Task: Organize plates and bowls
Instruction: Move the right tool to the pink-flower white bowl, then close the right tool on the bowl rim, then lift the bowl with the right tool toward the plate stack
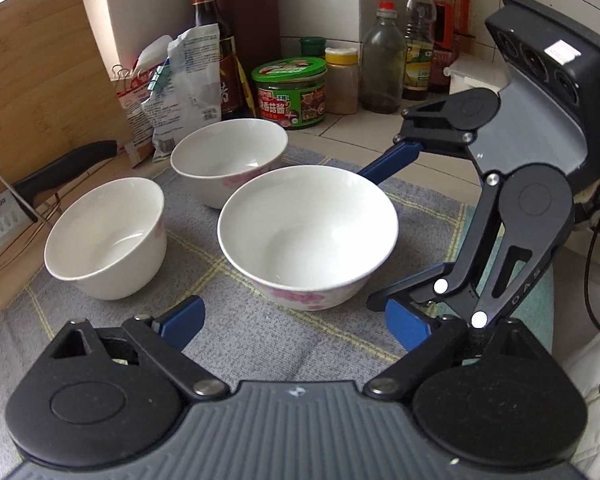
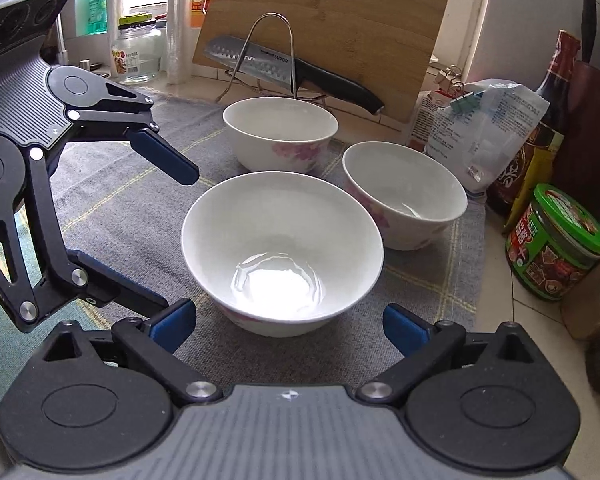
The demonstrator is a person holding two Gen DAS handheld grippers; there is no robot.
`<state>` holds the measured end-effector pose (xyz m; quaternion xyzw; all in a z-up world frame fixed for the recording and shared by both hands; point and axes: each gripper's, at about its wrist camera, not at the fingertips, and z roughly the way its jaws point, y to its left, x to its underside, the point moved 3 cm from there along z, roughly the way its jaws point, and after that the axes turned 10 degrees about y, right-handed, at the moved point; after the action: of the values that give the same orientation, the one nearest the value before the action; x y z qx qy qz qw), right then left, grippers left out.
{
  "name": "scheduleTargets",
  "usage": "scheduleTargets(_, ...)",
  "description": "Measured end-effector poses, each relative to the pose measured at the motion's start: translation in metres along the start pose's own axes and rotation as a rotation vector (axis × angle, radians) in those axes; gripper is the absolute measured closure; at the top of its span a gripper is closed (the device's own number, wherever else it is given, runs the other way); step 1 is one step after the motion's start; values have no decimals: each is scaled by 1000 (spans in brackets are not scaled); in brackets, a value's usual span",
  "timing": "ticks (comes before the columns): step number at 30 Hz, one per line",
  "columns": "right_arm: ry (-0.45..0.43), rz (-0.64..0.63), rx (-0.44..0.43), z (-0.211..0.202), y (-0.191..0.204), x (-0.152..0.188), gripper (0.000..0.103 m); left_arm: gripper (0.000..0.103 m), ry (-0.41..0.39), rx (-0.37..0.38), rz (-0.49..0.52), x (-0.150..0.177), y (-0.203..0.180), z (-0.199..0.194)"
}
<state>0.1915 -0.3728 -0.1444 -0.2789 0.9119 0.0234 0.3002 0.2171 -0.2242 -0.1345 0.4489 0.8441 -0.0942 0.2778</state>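
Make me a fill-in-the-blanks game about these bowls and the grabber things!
1. There are ____ white bowls on the grey cloth.
2. The nearest bowl has nothing inside, so it is ____.
3. The knife rests on a wire rack in front of a wooden ____ board.
4. The left gripper and right gripper both have their jaws ____.

Missing words: three; empty; cutting; open

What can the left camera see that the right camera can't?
Only left: clear bottles in the tiled corner and a yellow-lidded jar. Only right: a glass jar by the window. Both: three bowls, with the big bowl nearest, the knife, the green tub, and both grippers, left and right, open and empty.
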Motion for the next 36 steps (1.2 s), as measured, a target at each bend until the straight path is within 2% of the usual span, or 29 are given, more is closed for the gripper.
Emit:
scheduleTargets(5, 25, -65, -14, 1, -2, -1, 9, 11, 5, -2, 73, -4, 4, 4)
scheduleTargets(8, 40, -106, -9, 3, -1, -3, 13, 17, 20, -3, 89, -7, 9, 9)
scheduleTargets(19, 62, -200, -21, 3, 0, -12, 17, 19, 26, 53, 163, -17, 10, 19)
scheduleTargets(24, 66, -203, -15, 3, 1, -13, 18, 26, 18, 76, 185, -18, 9, 19)
scheduleTargets(36, 69, -241, -4, -5, 12, -18, 18, 26, 8, 54, 179, -8, 7, 5)
